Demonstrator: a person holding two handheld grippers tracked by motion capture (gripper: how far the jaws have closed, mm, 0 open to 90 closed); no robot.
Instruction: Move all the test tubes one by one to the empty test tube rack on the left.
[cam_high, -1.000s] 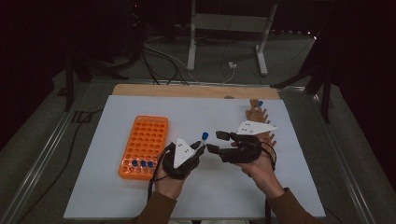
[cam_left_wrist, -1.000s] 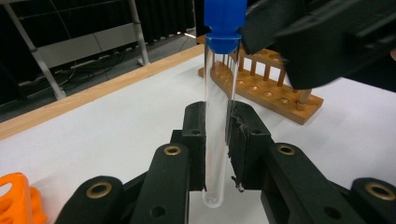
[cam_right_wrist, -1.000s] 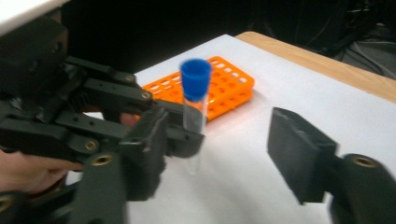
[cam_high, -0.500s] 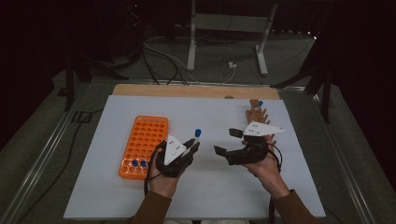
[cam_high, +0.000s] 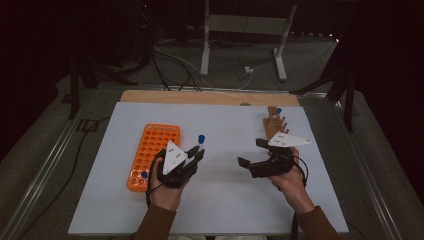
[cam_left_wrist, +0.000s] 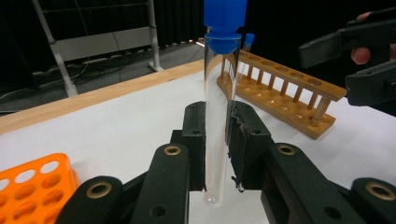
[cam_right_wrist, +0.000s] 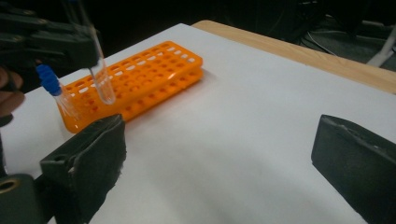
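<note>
Your right gripper (cam_high: 248, 155) has just been opening its jaws, which now stand wide with nothing between them, so the handover is done. Your left gripper (cam_left_wrist: 216, 140) alone clamps the blue-capped test tube (cam_left_wrist: 219, 112) upright above the white table (cam_high: 225, 200), between the orange rack (cam_high: 152, 150) and the wooden rack (cam_high: 274, 125). It has drifted toward the orange rack since the exchange, which is probably the tube's destination.

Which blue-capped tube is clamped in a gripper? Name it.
The test tube in the left gripper, pinched upright between its pads. The other blue-capped tubes stand in racks: one in the orange rack, one in the wooden rack.
</note>
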